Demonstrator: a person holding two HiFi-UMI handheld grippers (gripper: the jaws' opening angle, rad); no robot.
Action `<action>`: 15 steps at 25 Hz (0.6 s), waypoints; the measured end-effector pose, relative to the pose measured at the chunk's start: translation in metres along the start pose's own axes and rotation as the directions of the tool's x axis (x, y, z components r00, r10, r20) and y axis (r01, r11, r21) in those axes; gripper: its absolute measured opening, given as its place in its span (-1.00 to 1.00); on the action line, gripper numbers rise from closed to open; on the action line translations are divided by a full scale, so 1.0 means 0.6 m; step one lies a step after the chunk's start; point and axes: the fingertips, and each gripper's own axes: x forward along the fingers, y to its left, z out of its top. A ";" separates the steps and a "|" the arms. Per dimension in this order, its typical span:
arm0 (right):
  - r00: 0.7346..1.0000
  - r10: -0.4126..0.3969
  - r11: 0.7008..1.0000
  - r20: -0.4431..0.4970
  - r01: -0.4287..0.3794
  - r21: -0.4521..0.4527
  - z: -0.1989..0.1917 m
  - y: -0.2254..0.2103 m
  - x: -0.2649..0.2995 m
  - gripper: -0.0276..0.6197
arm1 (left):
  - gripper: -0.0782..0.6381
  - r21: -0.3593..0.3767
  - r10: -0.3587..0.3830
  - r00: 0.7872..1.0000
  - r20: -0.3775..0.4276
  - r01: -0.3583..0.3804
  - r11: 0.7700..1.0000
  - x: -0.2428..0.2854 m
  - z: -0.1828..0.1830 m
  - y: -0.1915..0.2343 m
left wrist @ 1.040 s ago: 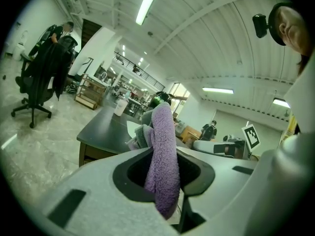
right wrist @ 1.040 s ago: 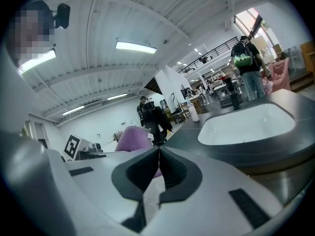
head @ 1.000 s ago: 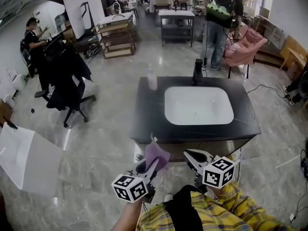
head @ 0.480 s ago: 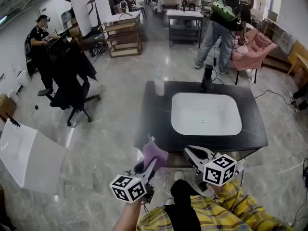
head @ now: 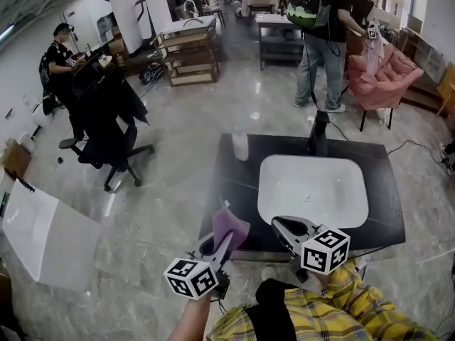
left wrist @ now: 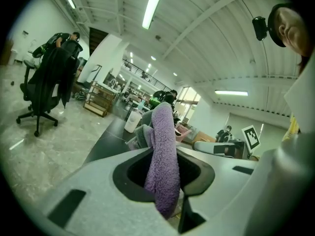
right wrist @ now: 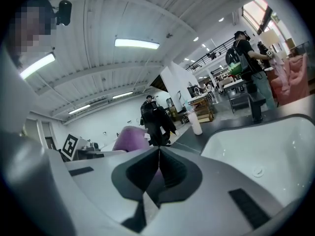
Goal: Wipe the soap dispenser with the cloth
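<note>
- We are recording the soap dispenser (head: 240, 145) as a pale, translucent bottle with a narrower top. It is standing upright on the black tabletop (head: 231, 190).
- The dispenser is sitting near the tabletop's far left corner, just left of the white sink (head: 313, 190). A black faucet (head: 318, 132) is standing behind the sink, to the dispenser's right.
- In the right gripper view the same dispenser (right wrist: 195, 123) is showing as a whitish bottle at the near end of the dark surface, apart from both grippers.
- The cloth (head: 231, 226) is purple and fleecy, bunched into a thick fold. It is rising above the left gripper (head: 222, 246) and hanging a little below it.
- In the left gripper view the jaws are pinching the cloth (left wrist: 162, 132) between them. The fabric is filling the gap from top to bottom.
- The left gripper is hovering at the near left edge of the tabletop, well apart from the dispenser.
- The right gripper (head: 279, 224) is hovering over the near edge of the tabletop, in front of the sink.
- Its jaws are pressing together along a single seam in the right gripper view, and we are finding nothing between them.
- Neither gripper is touching the dispenser, the sink or the tabletop.
</note>
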 end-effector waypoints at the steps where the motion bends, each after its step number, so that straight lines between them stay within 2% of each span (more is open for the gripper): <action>1: 1.000 0.005 1.000 0.001 -0.005 -0.001 0.009 -0.012 0.009 -0.90 | -0.57 0.000 0.005 1.000 0.006 -0.005 1.000 0.013 0.008 0.006; 9: 0.999 0.040 0.999 0.003 -0.039 -0.008 0.074 -0.092 0.065 -0.90 | -0.57 0.002 0.034 0.999 0.033 -0.034 0.999 0.108 0.063 0.035; 15: 0.998 0.058 0.998 -0.006 -0.058 -0.010 0.098 -0.136 0.088 -0.90 | -0.57 0.006 0.041 0.998 0.040 -0.042 0.999 0.167 0.088 0.045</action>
